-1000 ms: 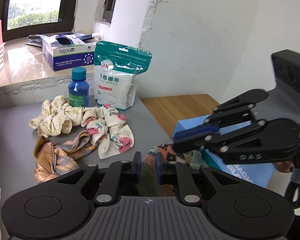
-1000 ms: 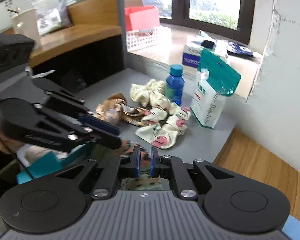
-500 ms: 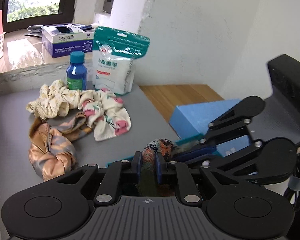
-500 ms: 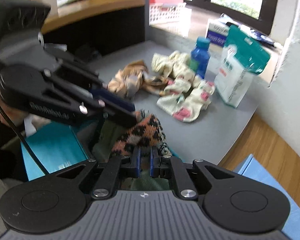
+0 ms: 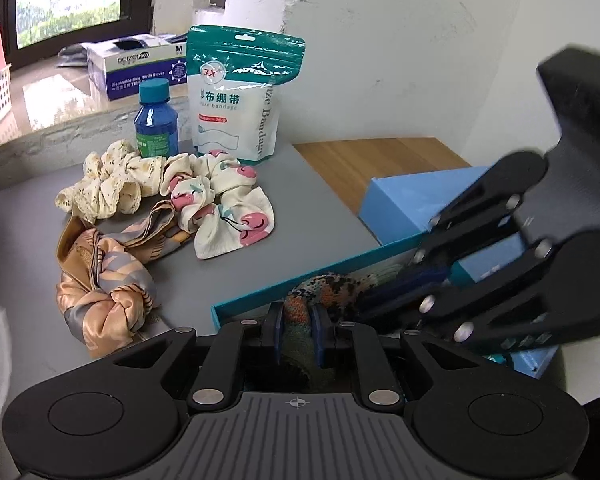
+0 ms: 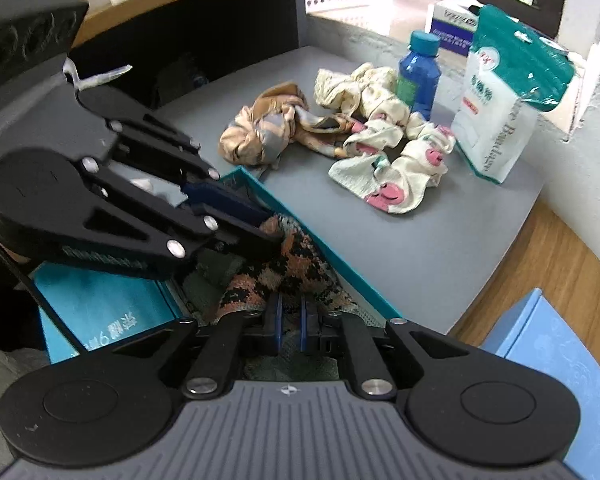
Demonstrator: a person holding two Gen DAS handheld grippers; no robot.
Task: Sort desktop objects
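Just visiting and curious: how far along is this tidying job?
Early. In hand: both grippers, left and right, hold a knitted patterned cloth over the teal box. Left: three scrunchies, blue bottle and bandage pouch on the grey table.

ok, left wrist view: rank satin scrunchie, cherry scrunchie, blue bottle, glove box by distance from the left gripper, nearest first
1. Satin scrunchie, just left of the left gripper.
2. Cherry scrunchie, mid-table, ahead.
3. Blue bottle, at the table's back edge.
4. Glove box, on the sill behind.
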